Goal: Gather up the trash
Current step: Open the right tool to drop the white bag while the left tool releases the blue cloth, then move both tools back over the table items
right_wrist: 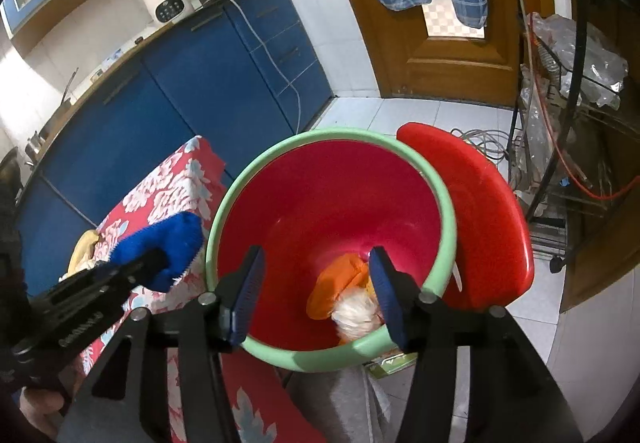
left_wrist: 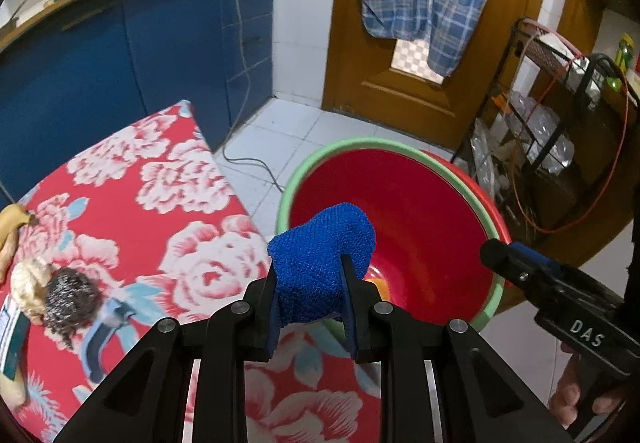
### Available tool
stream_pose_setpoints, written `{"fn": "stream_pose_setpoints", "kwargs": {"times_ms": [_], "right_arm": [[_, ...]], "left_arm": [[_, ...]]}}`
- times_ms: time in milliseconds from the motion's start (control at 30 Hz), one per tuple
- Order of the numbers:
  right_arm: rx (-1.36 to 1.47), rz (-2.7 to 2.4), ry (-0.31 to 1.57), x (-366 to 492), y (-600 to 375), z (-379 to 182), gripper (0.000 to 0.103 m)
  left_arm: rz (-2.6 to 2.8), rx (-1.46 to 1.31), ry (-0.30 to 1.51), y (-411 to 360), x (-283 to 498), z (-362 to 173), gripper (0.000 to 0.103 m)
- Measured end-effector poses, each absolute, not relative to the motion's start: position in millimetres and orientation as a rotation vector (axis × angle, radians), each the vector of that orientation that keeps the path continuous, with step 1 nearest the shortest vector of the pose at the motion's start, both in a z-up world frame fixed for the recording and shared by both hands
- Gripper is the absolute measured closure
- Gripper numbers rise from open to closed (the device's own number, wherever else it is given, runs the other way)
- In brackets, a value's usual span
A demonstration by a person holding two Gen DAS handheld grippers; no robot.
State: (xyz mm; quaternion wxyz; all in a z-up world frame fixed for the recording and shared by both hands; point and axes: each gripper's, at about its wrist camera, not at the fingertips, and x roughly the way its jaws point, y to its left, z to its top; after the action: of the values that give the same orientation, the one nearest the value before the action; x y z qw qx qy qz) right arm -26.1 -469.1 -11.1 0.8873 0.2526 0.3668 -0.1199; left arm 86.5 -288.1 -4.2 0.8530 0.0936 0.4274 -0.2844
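Blue mesh cloth (left_wrist: pixel 320 263) clamped in my left gripper (left_wrist: pixel 311 303) near the bin (right_wrist: pixel 332 139); right gripper (right_wrist: pixel 316 295) released over orange scraps (right_wrist: pixel 340 283) inside.

Two hand-held black plastic grippers. The left gripper (left_wrist: pixel 310 303) has angular black linkage arms with triangular cut-outs, round silver pivot screws, and ribbed dark blue pads inside its fingers (left_wrist: pixel 352 307). The right gripper (right_wrist: pixel 316 295) matches it, with the same blue ribbed pads (right_wrist: pixel 250 295). White lettering "DAS" marks its body. Bare fingers wrap the handle behind it.
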Motion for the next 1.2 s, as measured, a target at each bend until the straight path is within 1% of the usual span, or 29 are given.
{"fn": "stream_pose_setpoints", "kwargs": {"times_ms": [67, 167, 233, 300, 500, 833, 967, 1200], "right_arm": [[0.535, -0.257, 0.760, -28.7, -473.6, -11.3, 0.047], [0.537, -0.268, 0.755, -32.0, -478.6, -10.9, 0.047], [0.541, -0.275, 0.752, -34.3, -481.1, -10.8, 0.047], [0.546, -0.282, 0.751, -36.3, -482.8, -11.6, 0.047], [0.554, -0.281, 0.754, -39.4, -482.4, -12.7, 0.047], [0.554, -0.249, 0.757, -39.8, -464.9, -6.1, 0.047], [0.541, -0.229, 0.750, -40.4, -455.2, -0.2, 0.044], [0.522, -0.197, 0.756, -38.7, -435.5, 5.6, 0.044]], "left_arm": [[-0.606, 0.207, 0.907, -294.7, 87.0, -7.7, 0.078], [-0.618, 0.216, 0.920, -302.3, 88.9, -11.6, 0.074], [-0.620, 0.223, 0.923, -306.0, 89.1, -12.6, 0.069], [-0.610, 0.224, 0.926, -307.3, 90.2, -13.1, 0.059], [-0.584, 0.216, 0.926, -301.7, 90.1, -11.5, 0.047], [-0.553, 0.171, 0.925, -276.1, 85.1, -4.8, 0.047], [-0.538, 0.147, 0.910, -264.0, 82.7, 1.8, 0.047], [-0.497, 0.109, 0.901, -237.2, 80.4, 7.8, 0.047]]}}
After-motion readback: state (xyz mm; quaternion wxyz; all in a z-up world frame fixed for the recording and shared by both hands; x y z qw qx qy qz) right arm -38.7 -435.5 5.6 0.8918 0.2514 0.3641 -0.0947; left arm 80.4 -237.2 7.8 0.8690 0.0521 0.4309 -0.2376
